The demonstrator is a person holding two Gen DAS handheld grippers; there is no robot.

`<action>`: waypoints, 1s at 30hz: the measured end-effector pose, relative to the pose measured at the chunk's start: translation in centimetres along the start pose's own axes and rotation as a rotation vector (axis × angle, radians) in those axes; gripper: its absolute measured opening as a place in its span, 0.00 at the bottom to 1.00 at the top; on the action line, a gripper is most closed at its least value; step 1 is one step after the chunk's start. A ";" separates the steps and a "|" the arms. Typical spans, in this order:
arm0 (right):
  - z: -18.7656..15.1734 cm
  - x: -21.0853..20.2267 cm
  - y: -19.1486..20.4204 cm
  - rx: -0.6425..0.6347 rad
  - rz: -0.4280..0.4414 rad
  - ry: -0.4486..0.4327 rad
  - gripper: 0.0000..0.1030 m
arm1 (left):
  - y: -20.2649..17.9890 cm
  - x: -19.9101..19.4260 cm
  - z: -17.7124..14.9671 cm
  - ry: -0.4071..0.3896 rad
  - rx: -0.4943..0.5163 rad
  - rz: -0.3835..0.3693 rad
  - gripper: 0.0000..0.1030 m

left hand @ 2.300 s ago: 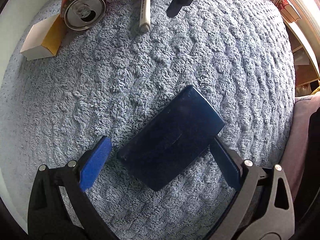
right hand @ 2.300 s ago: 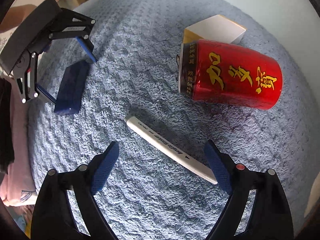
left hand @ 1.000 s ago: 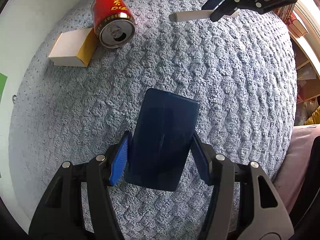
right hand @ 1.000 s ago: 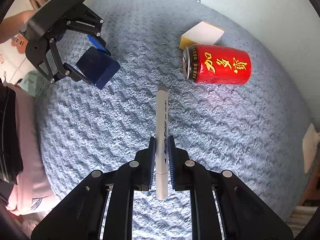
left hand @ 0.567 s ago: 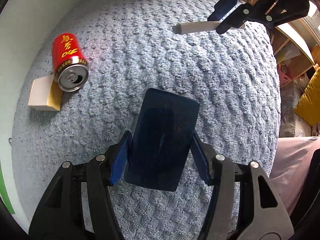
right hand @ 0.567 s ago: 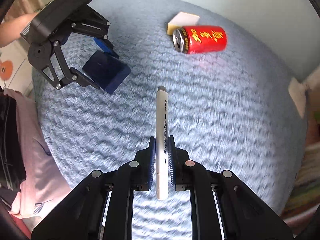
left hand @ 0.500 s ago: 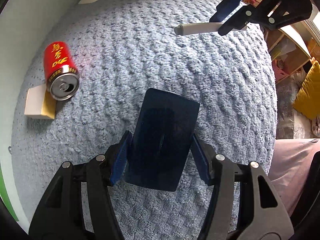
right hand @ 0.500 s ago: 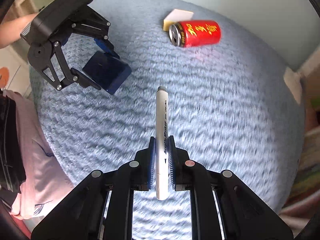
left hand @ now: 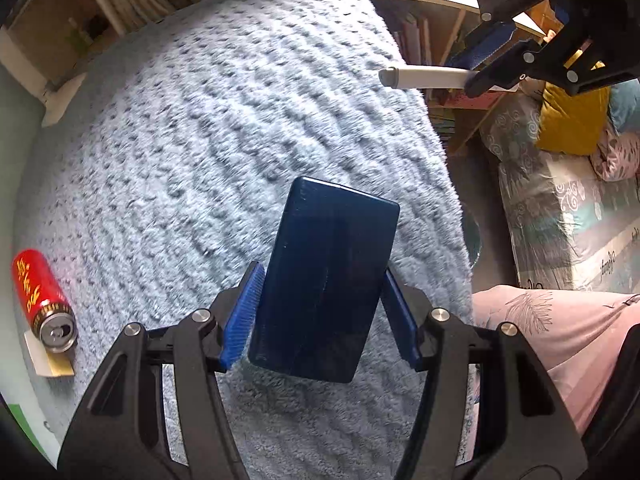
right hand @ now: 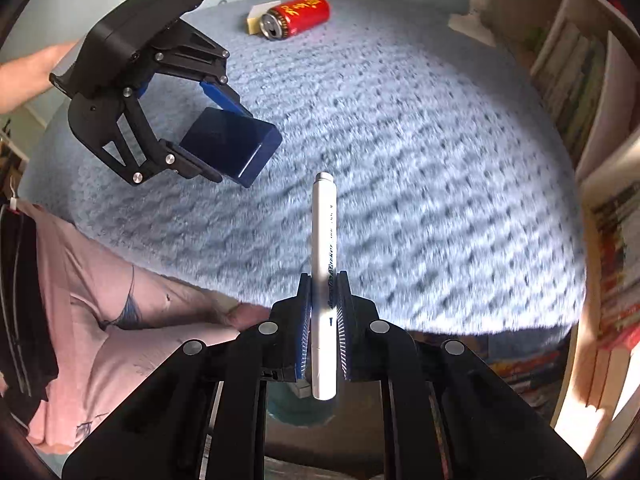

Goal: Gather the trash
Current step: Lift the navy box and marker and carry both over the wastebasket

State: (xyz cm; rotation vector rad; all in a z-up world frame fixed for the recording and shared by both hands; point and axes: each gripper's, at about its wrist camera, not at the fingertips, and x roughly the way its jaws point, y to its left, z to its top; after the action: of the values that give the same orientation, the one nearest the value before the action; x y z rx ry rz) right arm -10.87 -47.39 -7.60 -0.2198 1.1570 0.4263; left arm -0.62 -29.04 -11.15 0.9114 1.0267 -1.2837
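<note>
The left gripper clamps its fingers on the dark blue box; the right gripper pinches the white marker. Both, on the blue rug seconds earlier, now ride above its edge, leaving the red can behind.

My left gripper points steeply down, its blue pads pressed against the two long sides of a dark blue box, which it holds clear of the surface. My right gripper also tilts steeply down, jaws clamped tight on a white marker that sticks out forward between them. The two grippers are well apart. A bare forearm shows behind the left one.
</note>
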 end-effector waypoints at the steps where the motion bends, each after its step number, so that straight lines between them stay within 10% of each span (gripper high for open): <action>1: -1.0 -0.3 -0.1 0.023 -0.006 -0.004 0.13 | -0.4 0.4 0.7 0.000 0.021 -0.006 0.55; 15: -14.8 -5.4 0.9 0.298 -0.091 -0.056 0.13 | -13.0 1.9 8.2 -0.008 0.238 -0.077 0.55; 30: -26.6 -5.2 4.5 0.548 -0.096 -0.094 0.13 | -25.1 5.6 9.3 0.070 0.371 -0.142 0.55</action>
State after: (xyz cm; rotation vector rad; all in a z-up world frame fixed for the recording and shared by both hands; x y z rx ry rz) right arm -36.82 -54.66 -13.04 0.2198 1.1229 0.0239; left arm -24.77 -41.73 -12.98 1.1870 0.9349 -1.6051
